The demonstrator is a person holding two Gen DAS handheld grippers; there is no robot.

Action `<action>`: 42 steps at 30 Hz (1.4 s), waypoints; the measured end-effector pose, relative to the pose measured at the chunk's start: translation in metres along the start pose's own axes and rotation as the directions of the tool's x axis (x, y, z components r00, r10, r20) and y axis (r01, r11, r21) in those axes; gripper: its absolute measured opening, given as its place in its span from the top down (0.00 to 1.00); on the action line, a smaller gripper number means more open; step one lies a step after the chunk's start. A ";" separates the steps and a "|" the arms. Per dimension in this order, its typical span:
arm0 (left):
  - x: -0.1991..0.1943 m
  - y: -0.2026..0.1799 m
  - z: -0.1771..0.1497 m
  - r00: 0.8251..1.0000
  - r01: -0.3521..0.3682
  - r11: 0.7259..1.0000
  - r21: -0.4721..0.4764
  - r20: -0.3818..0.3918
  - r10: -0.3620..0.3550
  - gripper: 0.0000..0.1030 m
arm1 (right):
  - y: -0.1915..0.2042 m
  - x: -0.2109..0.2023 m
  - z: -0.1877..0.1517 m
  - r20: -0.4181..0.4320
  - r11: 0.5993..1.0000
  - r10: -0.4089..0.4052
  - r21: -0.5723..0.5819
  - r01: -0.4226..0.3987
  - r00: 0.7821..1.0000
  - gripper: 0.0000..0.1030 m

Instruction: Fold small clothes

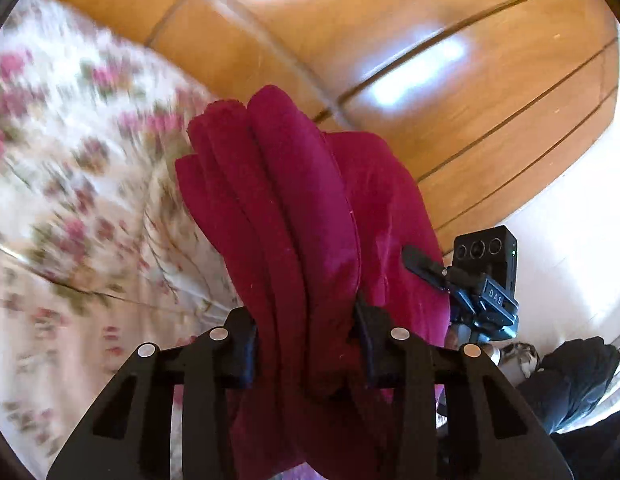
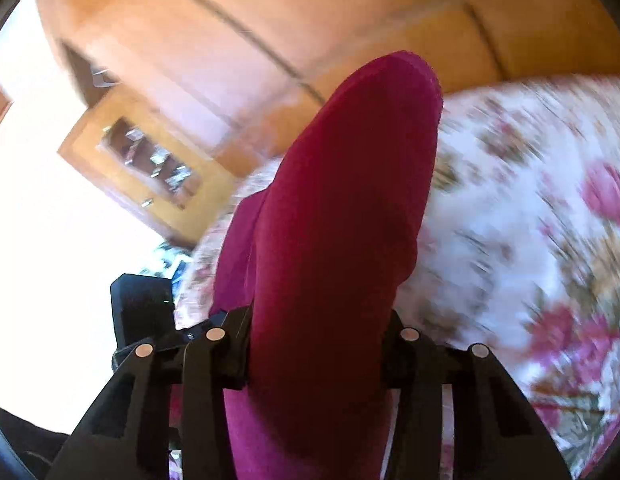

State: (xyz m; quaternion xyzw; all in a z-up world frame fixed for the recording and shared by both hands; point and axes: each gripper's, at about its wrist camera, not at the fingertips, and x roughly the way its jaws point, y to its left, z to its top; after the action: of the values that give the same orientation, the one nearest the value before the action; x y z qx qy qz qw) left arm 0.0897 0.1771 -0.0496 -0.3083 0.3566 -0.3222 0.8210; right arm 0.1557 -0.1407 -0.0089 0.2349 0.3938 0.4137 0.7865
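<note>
A dark red garment (image 1: 294,208) is bunched in folds and held up in the air above the floral bedspread (image 1: 70,168). My left gripper (image 1: 306,344) is shut on a thick bundle of it. In the left wrist view my right gripper (image 1: 425,268) shows at the right, clamped on the same cloth's far edge. In the right wrist view the red garment (image 2: 341,220) fills the middle and my right gripper (image 2: 313,352) is shut on it. The lower part of the cloth is hidden behind the fingers.
The floral bedspread (image 2: 529,240) covers the bed below. A glossy wooden headboard (image 1: 389,40) rises behind it. A wooden bedside cabinet (image 2: 150,168) with a glass door stands by the white wall. A dark sleeve (image 1: 569,384) shows at the lower right.
</note>
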 end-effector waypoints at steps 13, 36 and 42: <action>-0.126 0.014 0.003 0.896 -0.404 0.915 -0.009 0.195 0.398 0.63 | 0.059 0.165 0.030 -0.279 0.979 0.127 -0.119 -0.165 0.952 0.44; -0.109 0.025 -0.055 0.533 -0.801 0.560 -0.212 0.174 0.828 0.28 | 0.120 0.183 -0.103 -0.125 0.781 -0.431 -0.547 0.300 0.894 0.34; -0.121 -0.012 -0.068 0.465 -0.829 0.511 -0.229 0.226 0.856 0.20 | 0.134 0.143 -0.101 0.025 0.790 -0.436 -0.469 0.395 0.900 0.12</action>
State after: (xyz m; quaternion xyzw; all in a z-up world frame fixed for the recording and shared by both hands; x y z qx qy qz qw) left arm -0.0327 0.2421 -0.0320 -0.1742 0.3418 0.1931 0.9031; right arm 0.0611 0.0561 -0.0349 -0.0695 0.3585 0.3219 0.8735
